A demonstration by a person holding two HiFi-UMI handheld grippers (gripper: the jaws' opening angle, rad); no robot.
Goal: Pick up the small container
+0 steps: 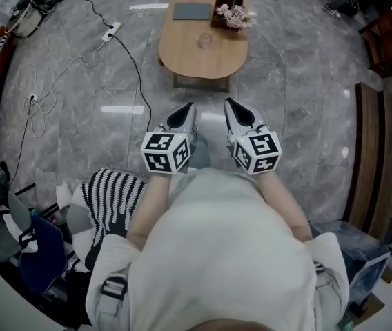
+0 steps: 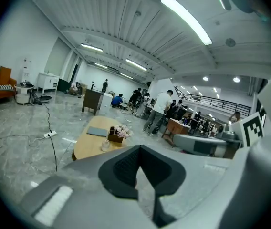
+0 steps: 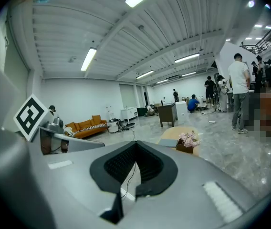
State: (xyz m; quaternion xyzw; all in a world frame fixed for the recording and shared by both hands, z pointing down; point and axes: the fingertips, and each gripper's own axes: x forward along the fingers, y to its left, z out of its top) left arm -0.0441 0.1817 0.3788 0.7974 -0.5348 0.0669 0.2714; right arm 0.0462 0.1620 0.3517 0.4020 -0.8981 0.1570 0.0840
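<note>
- Grey marble floor (image 1: 299, 116) fills the hall. An oval wooden table (image 1: 203, 64) stands far ahead of you, well apart from both grippers.
- Your target, the small container (image 1: 205, 40), sits on the near half of that table. It is nearer you than the dark box of pink flowers (image 1: 232, 14) and the grey pad (image 1: 192, 10), and touches neither.
- Handling, as a judgement: the small container looks clear, like glass or hard plastic. Expect it to be light, stiff, smooth under the pads and perhaps breakable. Take it across its sides at mid-height, squeeze gently and keep it upright.
- Your left gripper (image 1: 188, 110) has its jaws together with nothing between them, so you must part them before any grasp.
- Your right gripper (image 1: 232, 106) is likewise closed and empty.
- Writing: none can be read. The cubes (image 1: 165, 152) carry only black-and-white square markers, and no label shows on the container from this far off.
</note>
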